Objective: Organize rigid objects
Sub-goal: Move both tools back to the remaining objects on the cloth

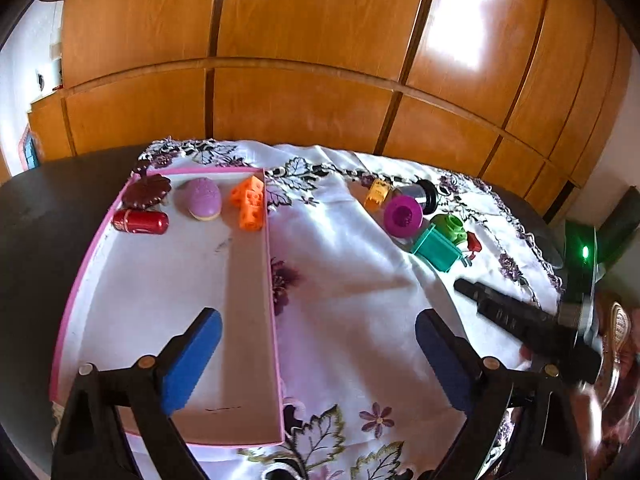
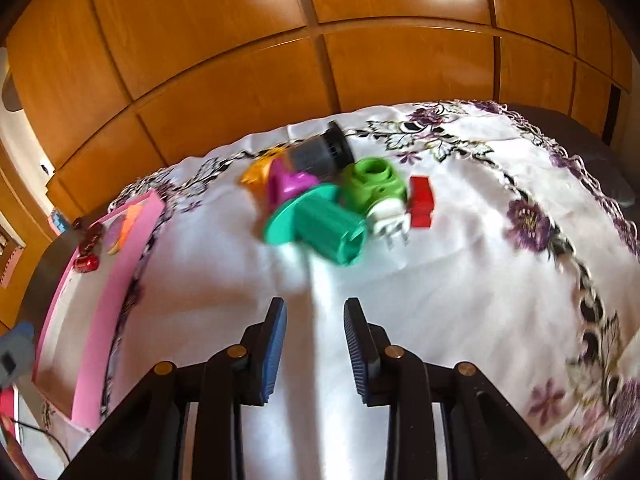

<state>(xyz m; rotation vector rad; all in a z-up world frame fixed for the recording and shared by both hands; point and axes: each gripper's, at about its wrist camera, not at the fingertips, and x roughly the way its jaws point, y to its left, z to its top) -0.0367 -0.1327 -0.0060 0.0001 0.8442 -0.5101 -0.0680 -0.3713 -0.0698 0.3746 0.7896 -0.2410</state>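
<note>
Both the left hand-held gripper [image 1: 318, 330] and right hand-held gripper [image 2: 315, 316] are released and empty, since the toy pile [image 2: 332, 200] beside the pink box [image 1: 272, 280] waits for sorting.

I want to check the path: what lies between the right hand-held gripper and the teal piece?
Only bare white tablecloth lies between the right hand-held gripper and the teal piece, as the right wrist view shows.

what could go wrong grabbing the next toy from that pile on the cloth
The teal ribbed plastic cylinder leans against the lime green round block and magenta cone, so lifting it may topple or roll them. The right gripper has only a narrow gap, likely too tight for it. The loose white floral tablecloth might bunch.
</note>
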